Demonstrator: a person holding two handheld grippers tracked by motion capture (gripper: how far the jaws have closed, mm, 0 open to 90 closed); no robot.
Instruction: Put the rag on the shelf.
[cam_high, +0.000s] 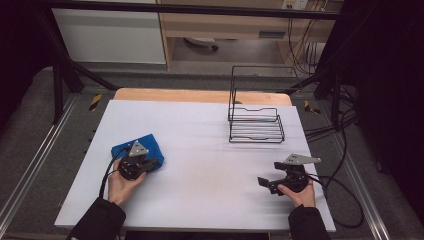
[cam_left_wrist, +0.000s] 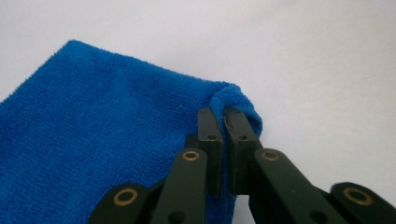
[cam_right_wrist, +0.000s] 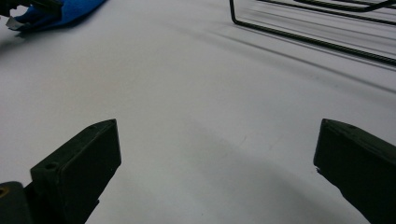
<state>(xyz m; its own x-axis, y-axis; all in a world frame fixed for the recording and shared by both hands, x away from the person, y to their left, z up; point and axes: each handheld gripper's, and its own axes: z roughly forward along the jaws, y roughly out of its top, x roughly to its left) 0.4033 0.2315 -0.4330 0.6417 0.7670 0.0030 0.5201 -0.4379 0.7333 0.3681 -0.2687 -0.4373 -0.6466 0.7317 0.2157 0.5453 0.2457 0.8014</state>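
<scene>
Blue microfibre cloth (cam_high: 141, 148): lies on the near-left part of the white table (cam_high: 210, 165), well apart from the black wire rack (cam_high: 255, 125) at the far right.
Left gripper (cam_left_wrist: 223, 111): we see its jaws pressed together on a raised corner fold of the cloth; the pinch sits at the very edge of the fabric.
Right gripper (cam_high: 263, 183): jaws stand wide with nothing between them, resting low over bare table at the near right.
Step in hand: we judge this to be the pick-up of one cloth corner, likely for lifting or folding.
How to do it well: we would keep the pinch firm and lift slowly, since so little fabric is caught; a slip would drop the corner. The free gripper could take a second corner.
Hard to make out: how many layers we hold; the left hand (cam_high: 121, 186) and gripper cover the cloth's near edge in the high view.
Cut off: rack's top in the right gripper view.
</scene>
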